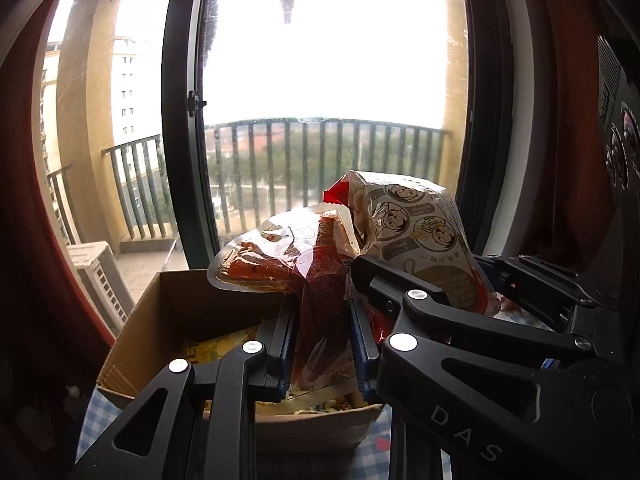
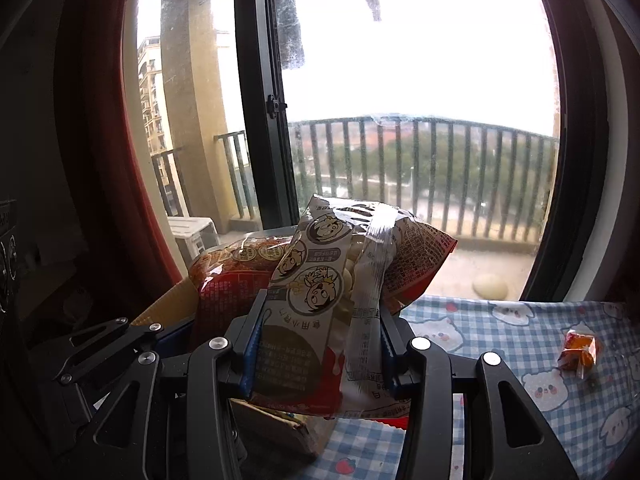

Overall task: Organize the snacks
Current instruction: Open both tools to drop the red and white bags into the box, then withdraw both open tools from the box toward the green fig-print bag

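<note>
Mostly the cardboard box (image 1: 168, 312) hides behind both clamped snack packets (image 1: 320, 304).

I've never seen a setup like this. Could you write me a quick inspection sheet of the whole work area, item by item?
Surface: table under a blue checked cloth printed with cartoon bears.
Job's things: red snack packet; cartoon-printed snack bag; open cardboard box holding other packets.
Clutter: small orange wrapped sweet loose on the cloth.
Grippers: left hand-held gripper clamped on the red packet above the box; right hand-held gripper clamped on the cartoon bag, close beside it.
Cables: nothing seen.
Surroundings: window with dark frame, balcony railing, trees and buildings outside; cloth hanging at the top; a dark appliance at the edge.
</note>
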Tool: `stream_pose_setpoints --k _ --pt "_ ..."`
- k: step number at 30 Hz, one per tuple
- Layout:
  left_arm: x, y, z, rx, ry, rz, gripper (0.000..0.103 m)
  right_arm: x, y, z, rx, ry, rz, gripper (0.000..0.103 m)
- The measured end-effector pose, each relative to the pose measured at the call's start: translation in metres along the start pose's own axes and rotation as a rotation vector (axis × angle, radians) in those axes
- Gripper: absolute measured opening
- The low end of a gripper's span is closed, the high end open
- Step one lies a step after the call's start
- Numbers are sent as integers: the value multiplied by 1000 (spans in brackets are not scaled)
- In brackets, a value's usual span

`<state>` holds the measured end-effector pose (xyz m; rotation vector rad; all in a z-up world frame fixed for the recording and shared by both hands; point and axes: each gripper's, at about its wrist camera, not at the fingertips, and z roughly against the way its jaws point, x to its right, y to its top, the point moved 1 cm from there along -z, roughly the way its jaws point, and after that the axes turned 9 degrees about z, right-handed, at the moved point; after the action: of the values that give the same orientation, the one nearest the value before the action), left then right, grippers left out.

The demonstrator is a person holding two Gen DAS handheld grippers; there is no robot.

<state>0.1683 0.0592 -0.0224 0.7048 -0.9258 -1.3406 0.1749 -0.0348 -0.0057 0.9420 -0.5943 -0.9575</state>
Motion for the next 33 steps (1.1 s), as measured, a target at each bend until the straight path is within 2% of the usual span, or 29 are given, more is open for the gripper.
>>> stream_pose_setpoints --k 8,13,15,16,17,18,20,21,26,33 --pt "-48 -9 -38 -49 92 90 26 -25 8 -69 -51 93 11 50" --pt "-69 -16 -52 -116 150 136 40 -37 2 -107 -125 156 -1 50" --pt "-73 -19 -55 -143 165 150 55 -39 1 -115 -155 155 -8 56" --pt "-74 -20 -54 -148 166 159 58 -40 0 -117 -164 144 -7 59" --pt "-76 -21 -54 -148 165 169 60 -40 -1 -118 -166 139 -7 69" --pt "-77 -20 -52 -144 155 177 69 -38 0 -116 -153 134 -9 77" --pt "-74 -19 -45 -121 142 172 77 -37 0 -108 -132 137 -5 88" --pt "-69 -17 -42 -110 142 164 77 -37 1 -104 -123 140 -3 90" --pt "-54 -9 -28 -70 118 123 82 -44 -1 -79 -98 126 29 91" --pt "-35 -10 -8 -36 102 111 84 -43 -1 -41 -70 104 45 93"
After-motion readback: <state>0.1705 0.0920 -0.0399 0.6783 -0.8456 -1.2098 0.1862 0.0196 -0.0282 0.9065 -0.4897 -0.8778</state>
